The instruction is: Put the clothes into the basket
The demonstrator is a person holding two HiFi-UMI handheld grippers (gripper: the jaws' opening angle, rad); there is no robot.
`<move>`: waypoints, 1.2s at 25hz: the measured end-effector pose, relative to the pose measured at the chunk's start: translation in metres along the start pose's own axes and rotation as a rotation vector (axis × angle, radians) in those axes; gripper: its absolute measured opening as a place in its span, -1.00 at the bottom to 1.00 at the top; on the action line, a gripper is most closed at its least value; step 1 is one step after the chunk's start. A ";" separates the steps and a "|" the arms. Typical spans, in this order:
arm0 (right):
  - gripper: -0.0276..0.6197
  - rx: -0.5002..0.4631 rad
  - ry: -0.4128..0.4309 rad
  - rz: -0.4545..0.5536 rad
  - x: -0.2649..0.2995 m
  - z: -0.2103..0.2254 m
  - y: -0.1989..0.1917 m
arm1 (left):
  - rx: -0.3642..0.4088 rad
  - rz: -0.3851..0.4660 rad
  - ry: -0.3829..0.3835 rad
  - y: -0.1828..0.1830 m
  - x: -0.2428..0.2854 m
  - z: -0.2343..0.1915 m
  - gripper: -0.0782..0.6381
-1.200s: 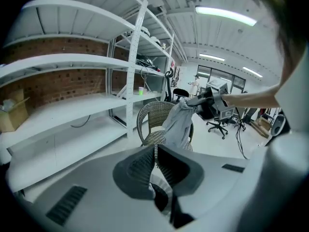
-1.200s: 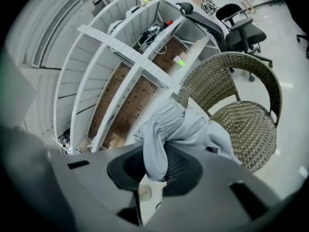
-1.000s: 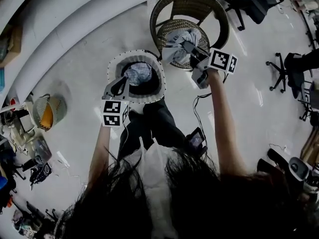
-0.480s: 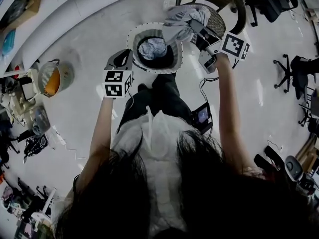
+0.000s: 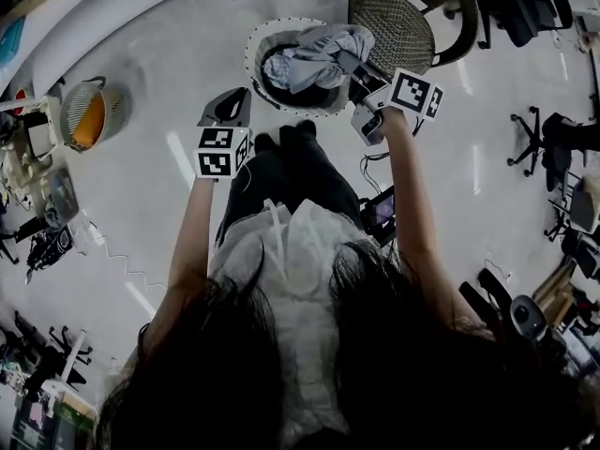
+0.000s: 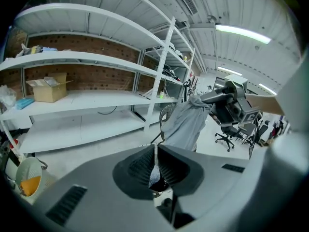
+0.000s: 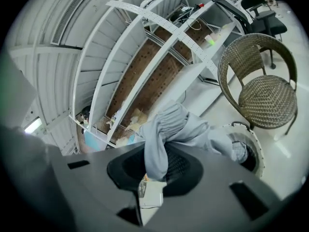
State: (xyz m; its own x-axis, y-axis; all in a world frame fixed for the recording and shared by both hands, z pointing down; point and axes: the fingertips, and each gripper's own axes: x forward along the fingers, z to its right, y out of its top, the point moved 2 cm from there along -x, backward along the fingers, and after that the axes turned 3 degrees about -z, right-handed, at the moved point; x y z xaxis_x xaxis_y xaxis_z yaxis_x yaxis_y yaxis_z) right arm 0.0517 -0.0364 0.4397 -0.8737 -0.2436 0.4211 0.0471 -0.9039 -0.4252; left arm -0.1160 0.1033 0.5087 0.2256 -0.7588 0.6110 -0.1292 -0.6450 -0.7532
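Observation:
A round dark basket with a white rim [image 5: 253, 54] stands on the floor in front of the person's feet. My right gripper [image 5: 352, 64] is shut on a light grey garment [image 5: 319, 50], which hangs over the basket's right side. In the right gripper view the garment [image 7: 178, 127] drapes from between the pads [image 7: 157, 166], with the basket [image 7: 253, 151] below and to the right. My left gripper [image 5: 232, 101] is outside the basket's near left rim; its jaws [image 6: 154, 151] are shut with nothing held. From there the garment [image 6: 186, 122] hangs ahead.
A wicker chair [image 5: 403, 22] stands just right of the basket, its seat bare. A small basket with an orange lining [image 5: 89, 115] sits on the floor at left. White shelving [image 6: 87, 95] runs along the wall. Office chairs [image 5: 553, 139] stand at right.
My right gripper has lifted the grey garment off the wicker chair and carried it left over the basket. My left gripper has drawn back from over the basket to its near left.

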 end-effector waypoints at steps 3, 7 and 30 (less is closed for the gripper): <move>-0.72 0.031 -0.039 -0.070 0.014 0.025 -0.030 | -0.020 -0.009 0.012 -0.008 0.004 -0.001 -0.70; -0.72 0.045 -0.111 -0.157 0.029 0.069 -0.061 | -0.042 -0.020 0.020 -0.017 0.016 -0.002 -0.70; -0.71 -0.533 -0.455 -0.875 0.104 0.309 -0.179 | -0.083 -0.203 0.084 -0.107 0.135 -0.013 -0.70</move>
State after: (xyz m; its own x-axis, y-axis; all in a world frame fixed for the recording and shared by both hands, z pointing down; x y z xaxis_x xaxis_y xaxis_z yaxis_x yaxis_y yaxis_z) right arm 0.1022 -0.0086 0.8077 -0.2408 0.1974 0.9503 -0.8054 -0.5870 -0.0821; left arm -0.0844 0.0687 0.6745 0.1744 -0.6151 0.7689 -0.1690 -0.7880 -0.5920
